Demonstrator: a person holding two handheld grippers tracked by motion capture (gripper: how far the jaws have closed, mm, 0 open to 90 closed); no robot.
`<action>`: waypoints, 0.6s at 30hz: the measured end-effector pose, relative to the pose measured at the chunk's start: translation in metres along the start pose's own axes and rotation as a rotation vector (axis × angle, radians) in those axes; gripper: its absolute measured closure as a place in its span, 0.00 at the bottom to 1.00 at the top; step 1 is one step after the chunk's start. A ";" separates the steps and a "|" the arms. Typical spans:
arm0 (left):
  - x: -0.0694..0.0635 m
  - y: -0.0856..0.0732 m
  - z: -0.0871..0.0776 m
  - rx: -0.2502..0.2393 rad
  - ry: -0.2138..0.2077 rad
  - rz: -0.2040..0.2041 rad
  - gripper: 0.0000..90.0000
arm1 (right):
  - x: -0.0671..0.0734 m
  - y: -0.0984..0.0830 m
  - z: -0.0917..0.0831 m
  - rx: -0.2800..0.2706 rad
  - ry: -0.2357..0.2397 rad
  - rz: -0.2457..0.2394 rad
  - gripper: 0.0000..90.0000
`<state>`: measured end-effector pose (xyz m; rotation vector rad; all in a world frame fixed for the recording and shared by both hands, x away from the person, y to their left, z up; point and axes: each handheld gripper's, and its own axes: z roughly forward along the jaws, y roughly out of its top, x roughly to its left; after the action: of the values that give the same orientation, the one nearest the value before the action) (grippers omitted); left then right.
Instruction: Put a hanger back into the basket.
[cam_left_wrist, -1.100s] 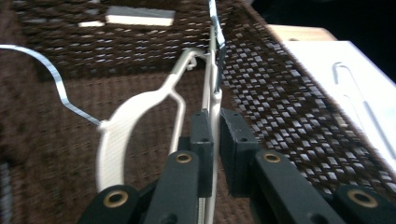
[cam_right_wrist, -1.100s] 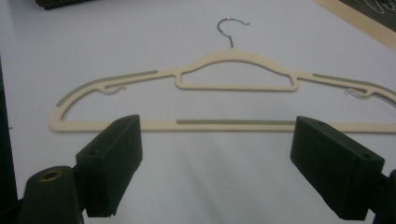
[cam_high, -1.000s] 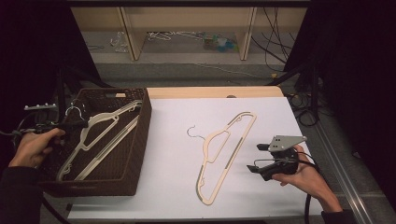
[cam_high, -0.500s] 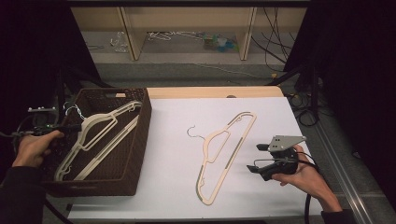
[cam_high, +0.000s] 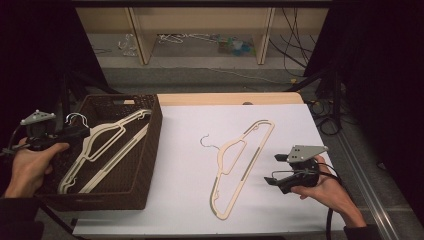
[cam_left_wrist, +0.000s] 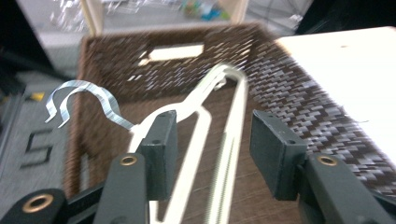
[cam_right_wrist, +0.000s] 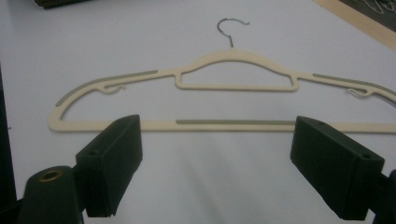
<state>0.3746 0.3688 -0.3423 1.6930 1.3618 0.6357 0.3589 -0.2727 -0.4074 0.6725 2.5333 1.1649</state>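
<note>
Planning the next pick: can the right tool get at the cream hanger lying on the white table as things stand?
Probably yes. The right tool sits open beside the cream hanger, jaws facing its bottom bar, with bare white table between them and nothing lying across it.

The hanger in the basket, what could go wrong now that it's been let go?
1. That hanger leans on the wicker basket rim, hook poking out; it could slide or catch the left hand-held gripper, whose jaws have just been opening.
2. The white table's hanger lies flat, awkward for the right hand-held gripper.
</note>
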 end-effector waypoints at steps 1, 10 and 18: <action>0.000 0.000 0.000 0.000 0.000 0.000 0.57 | 0.000 0.000 0.000 0.006 -0.003 0.001 0.19; -0.066 -0.001 -0.020 -0.064 -0.141 0.090 0.49 | 0.000 0.000 -0.001 0.005 -0.001 -0.001 0.19; -0.122 -0.014 -0.021 -0.055 -0.275 0.138 0.45 | 0.000 0.000 0.000 0.002 -0.004 -0.009 0.19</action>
<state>0.3159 0.2593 -0.3291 1.7673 1.0327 0.4912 0.3593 -0.2730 -0.4079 0.6631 2.5323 1.1568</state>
